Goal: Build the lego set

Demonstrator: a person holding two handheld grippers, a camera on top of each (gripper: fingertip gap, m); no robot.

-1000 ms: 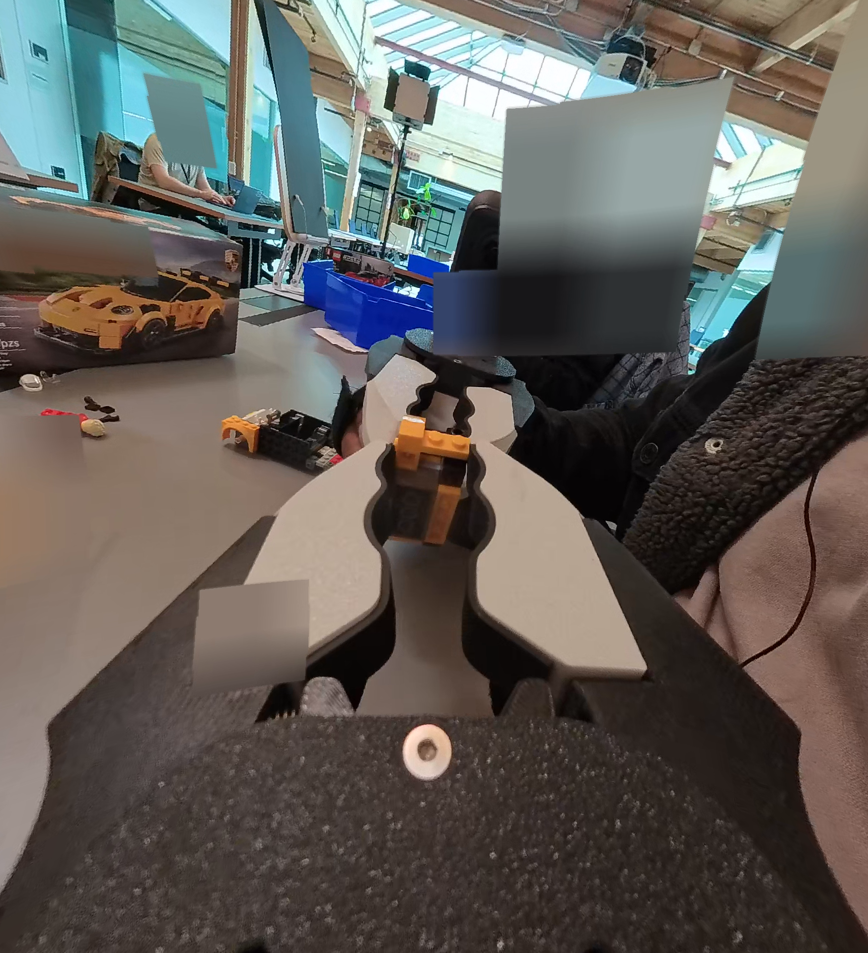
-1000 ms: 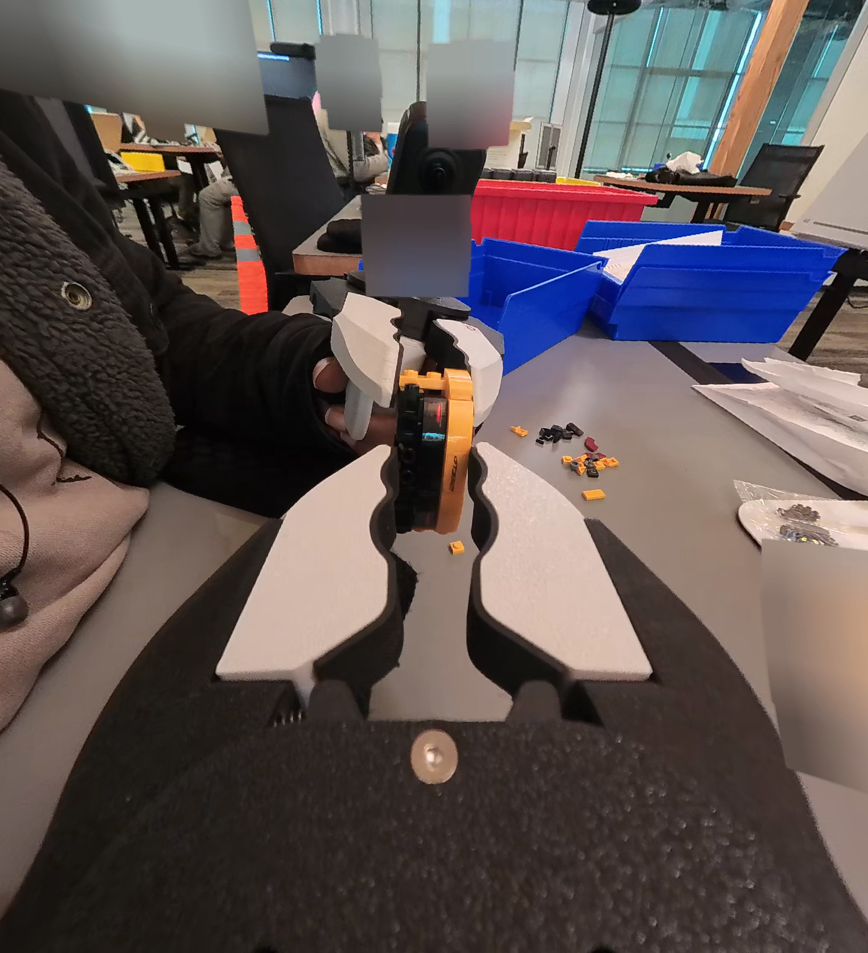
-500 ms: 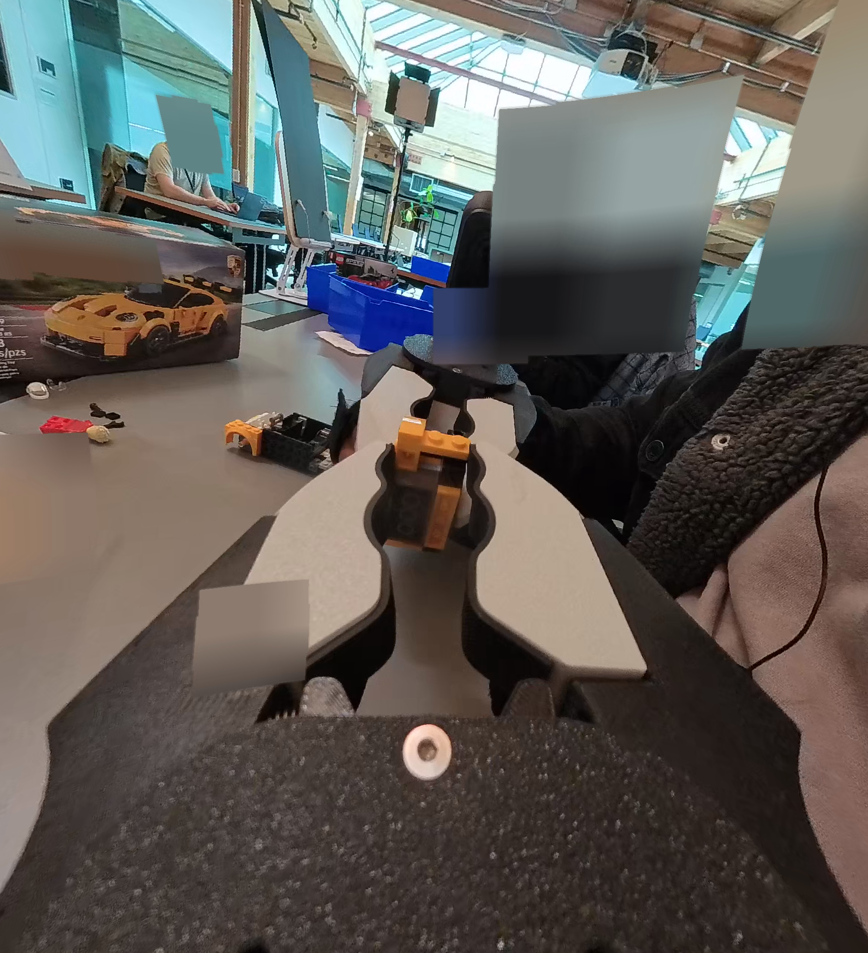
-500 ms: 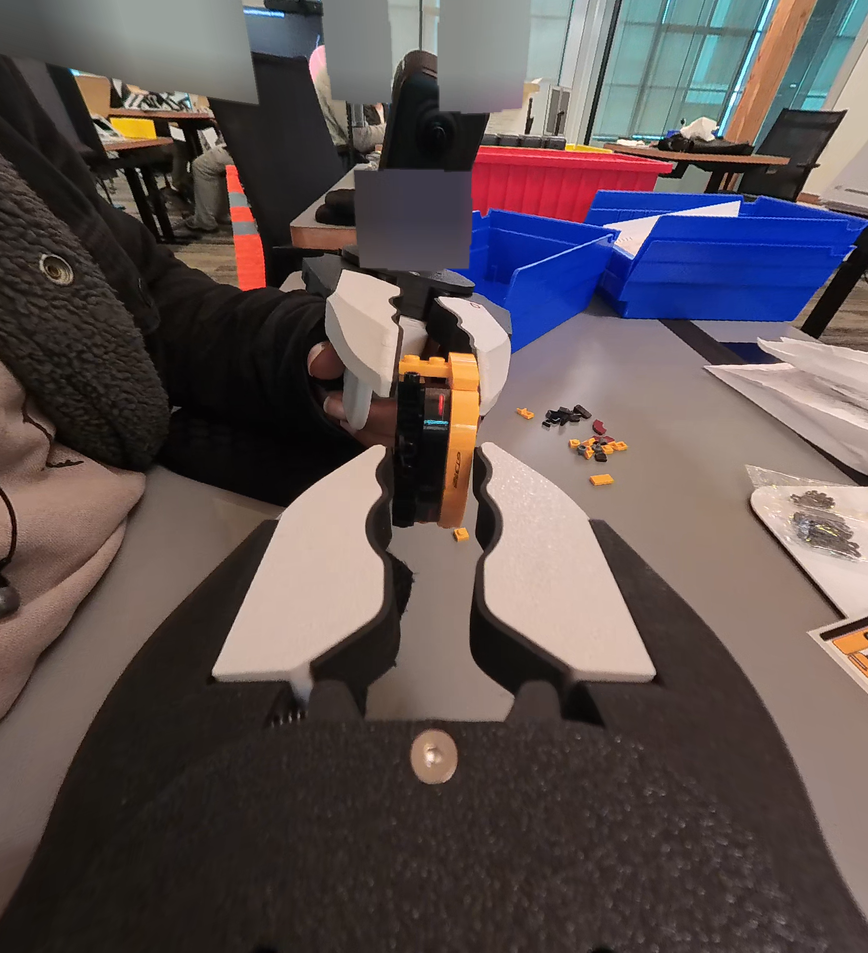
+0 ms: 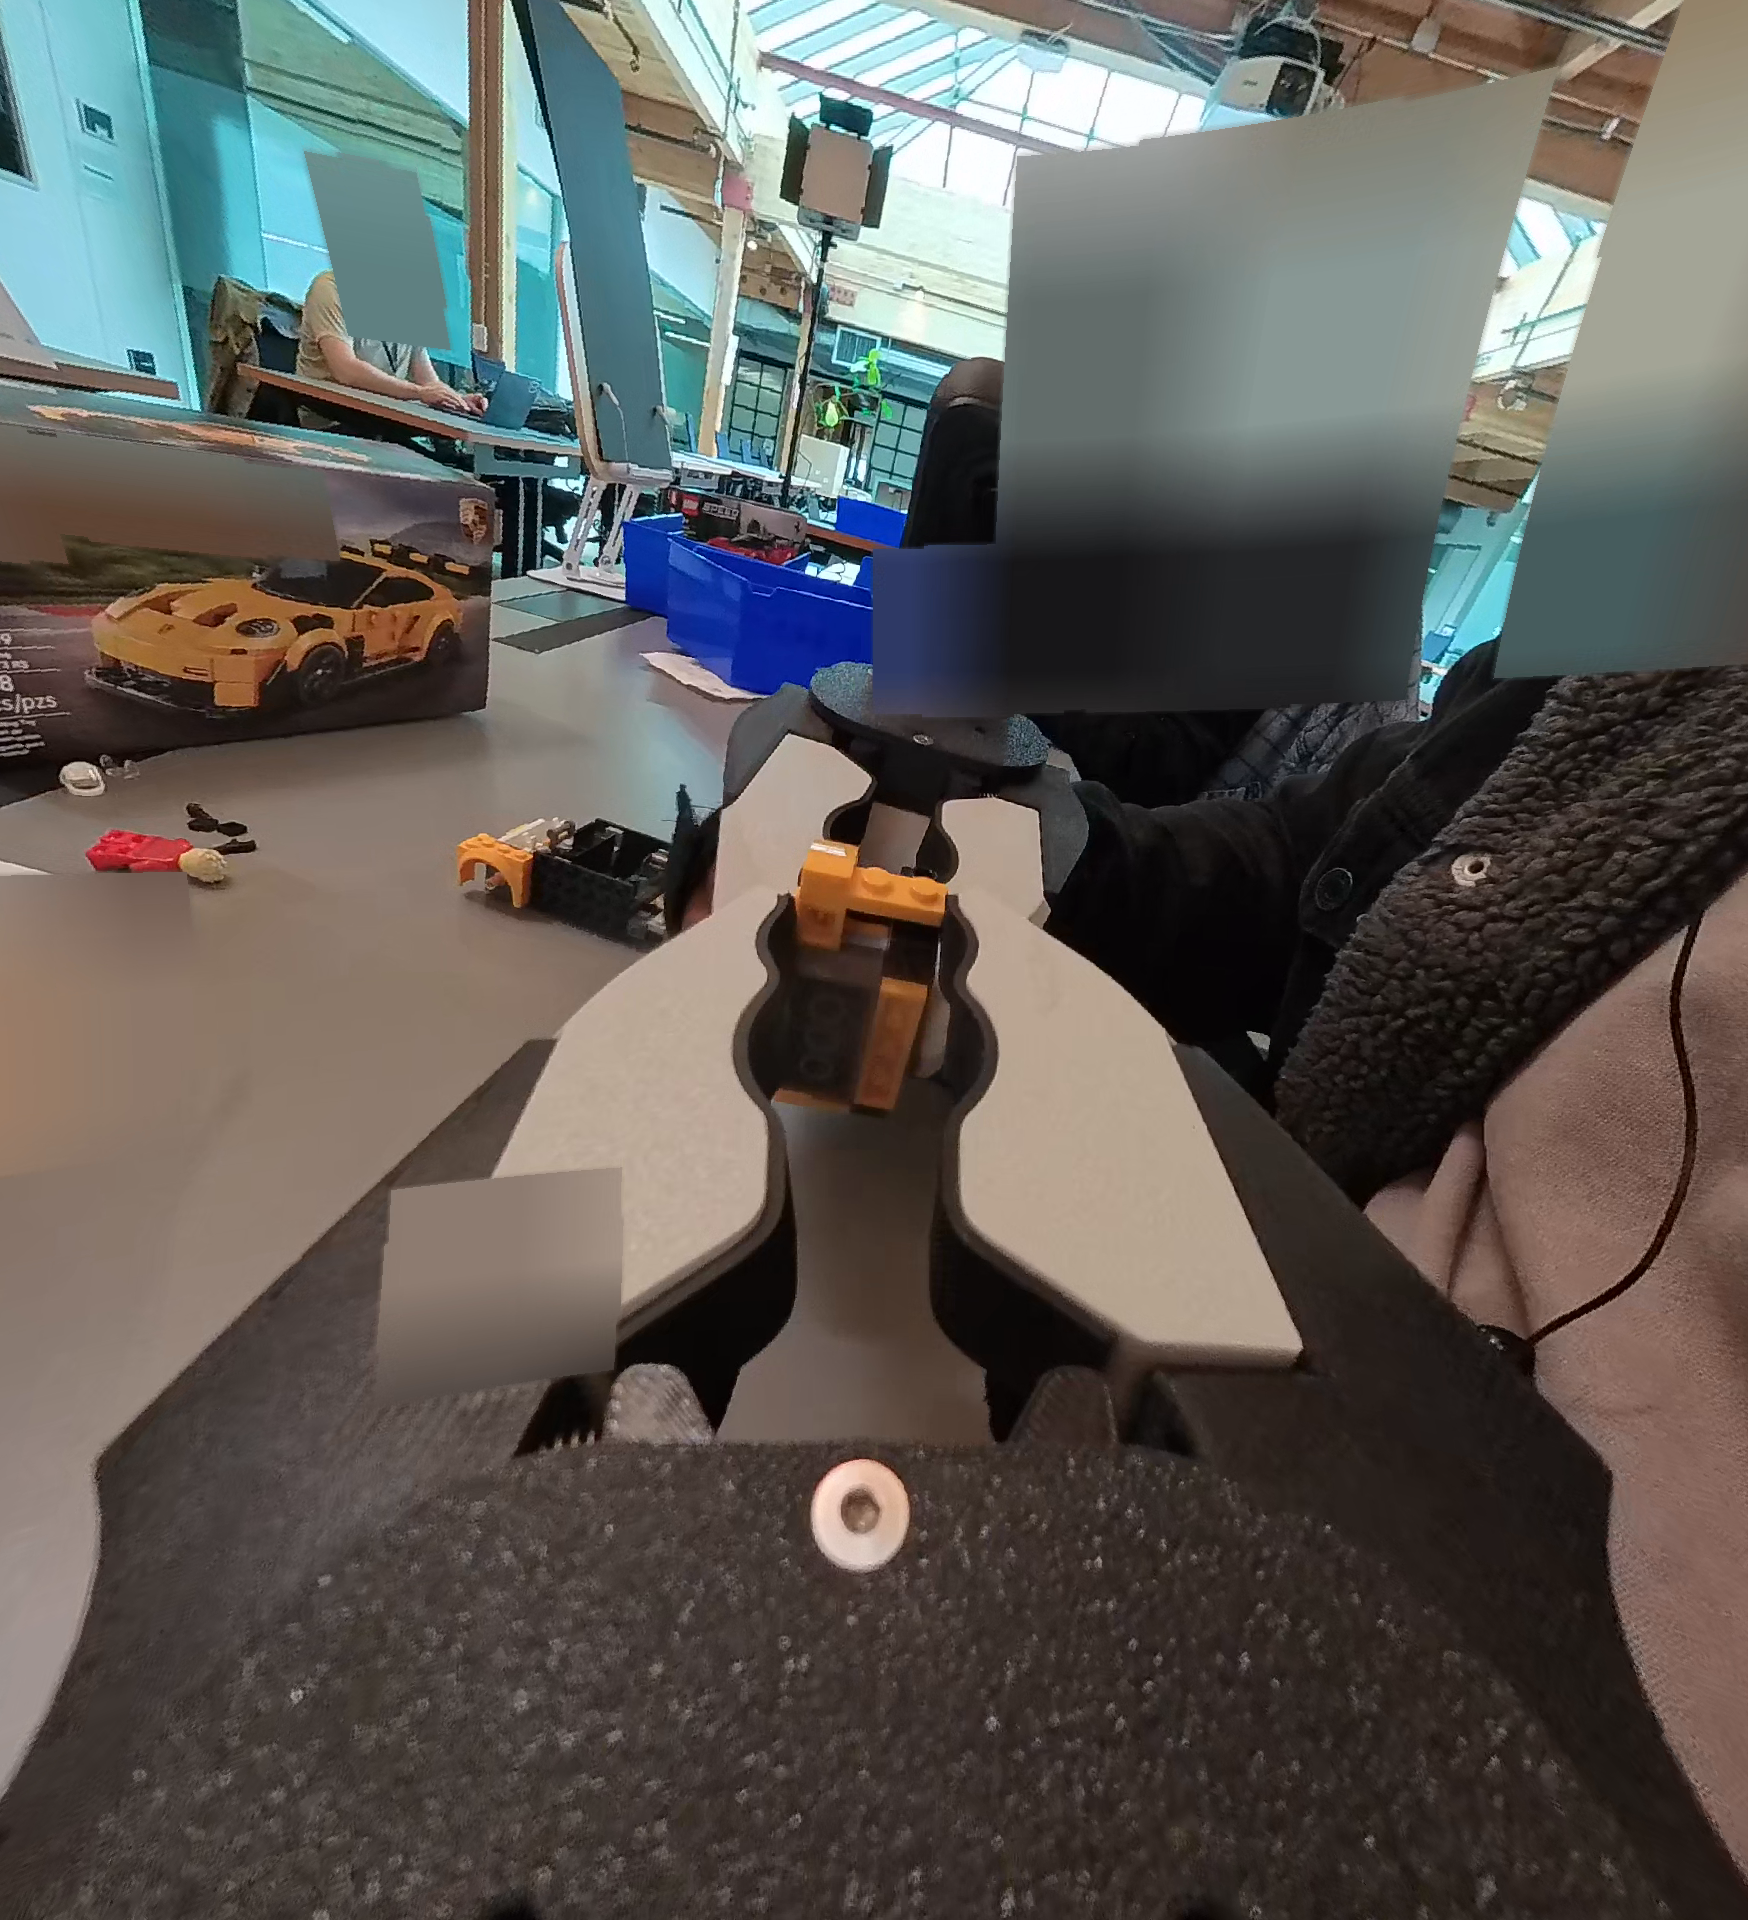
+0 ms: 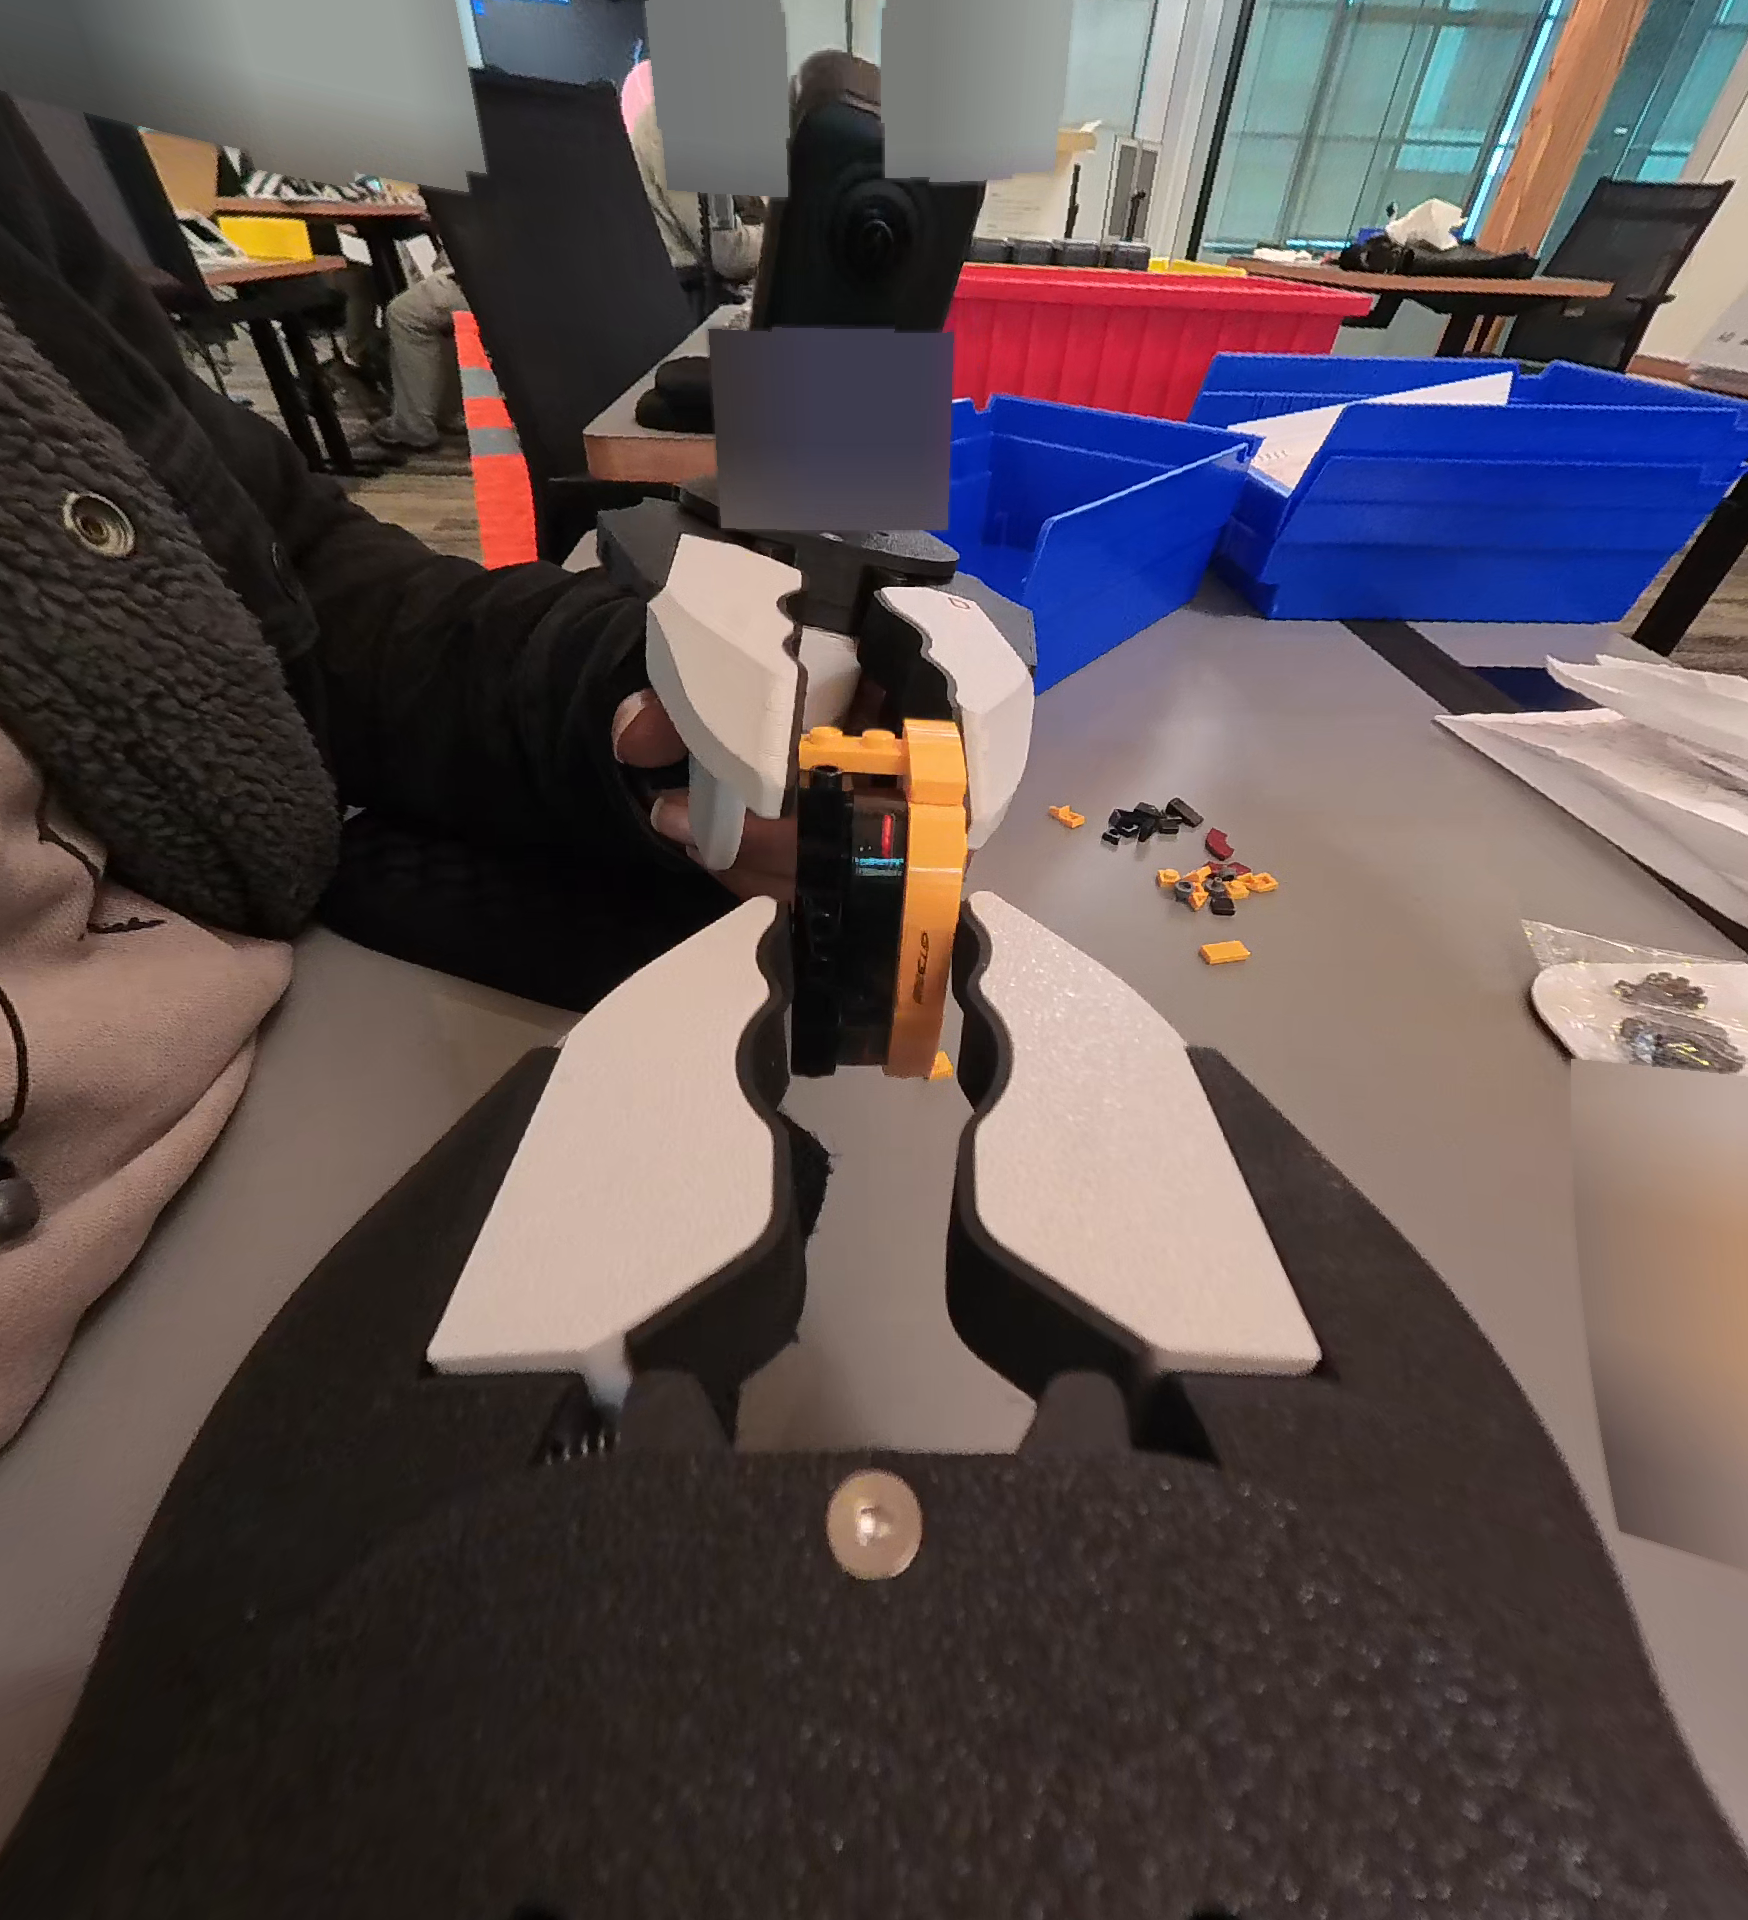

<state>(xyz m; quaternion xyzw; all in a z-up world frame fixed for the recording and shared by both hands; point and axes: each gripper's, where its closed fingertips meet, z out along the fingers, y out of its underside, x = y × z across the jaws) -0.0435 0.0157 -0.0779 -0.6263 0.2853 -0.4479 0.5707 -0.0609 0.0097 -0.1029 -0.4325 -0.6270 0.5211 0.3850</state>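
A small orange, black and grey lego assembly [image 5: 854, 997] is held in the air above the grey table [image 5: 330, 997] by both grippers, which face each other. My left gripper [image 5: 859, 935] is shut on its near end. In the right wrist view my right gripper [image 6: 870, 914] is shut on the same assembly [image 6: 875, 904], which stands on edge with its orange side to the right. The opposite gripper shows behind the assembly in each view, the right one [image 5: 891, 800] and the left one [image 6: 828, 675], with a hand around it.
A lego box [image 5: 205, 613], a black and orange car chassis [image 5: 579, 883] and a red piece [image 5: 137, 850] lie on the table's left. Loose small pieces [image 6: 1202, 883], paper sheets [image 6: 1659, 769], a parts bag [image 6: 1680, 1018] and blue bins [image 6: 1472, 499] are on the right. A person's torso is close by. Less than 4 cm separates the two grippers' tips.
Both grippers stay shut on the assembly. The pair has drifted slightly, so the background has shifted a little in both views.
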